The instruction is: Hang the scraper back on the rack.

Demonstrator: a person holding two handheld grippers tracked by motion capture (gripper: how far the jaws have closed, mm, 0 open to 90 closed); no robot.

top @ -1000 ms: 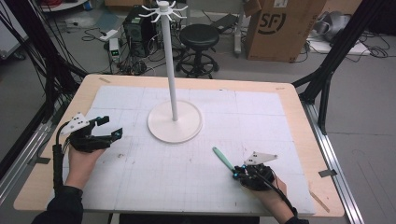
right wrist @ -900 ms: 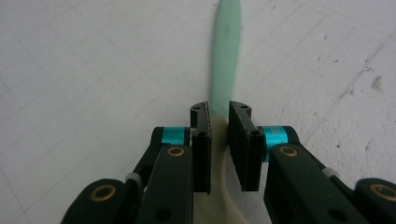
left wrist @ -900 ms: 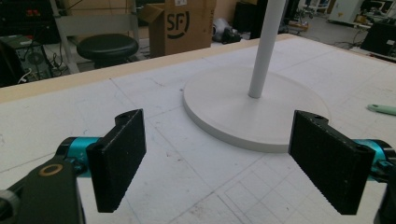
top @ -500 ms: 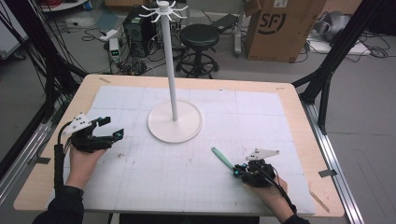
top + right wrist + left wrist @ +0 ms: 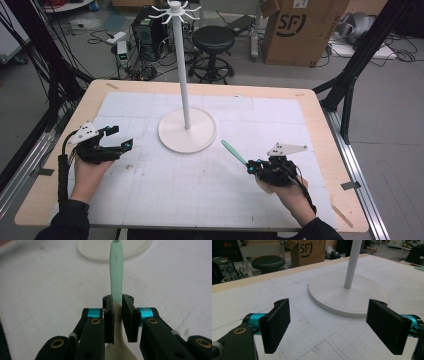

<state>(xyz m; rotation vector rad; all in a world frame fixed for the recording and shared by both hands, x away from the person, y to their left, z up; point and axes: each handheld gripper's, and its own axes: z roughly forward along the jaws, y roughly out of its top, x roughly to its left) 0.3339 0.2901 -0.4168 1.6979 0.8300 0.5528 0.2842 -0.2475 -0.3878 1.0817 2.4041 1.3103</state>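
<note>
A white stand with hooks at its top rises from a round base in the middle of the table; its pole and base also appear in the left gripper view. My right gripper is shut on a pale green utensil handle that points up-left toward the base. Seen from the right gripper view, the handle sticks out ahead between the pads of the gripper, with a hole at its tip. My left gripper rests at the table's left, open and holding nothing.
A white gridded mat covers the wooden table. Behind the table are a black stool, a cardboard box and cables on the floor. Black frame legs stand at the right.
My right gripper has lifted the green-handled utensil off the mat and drifted slightly right. The left gripper has stayed put.
</note>
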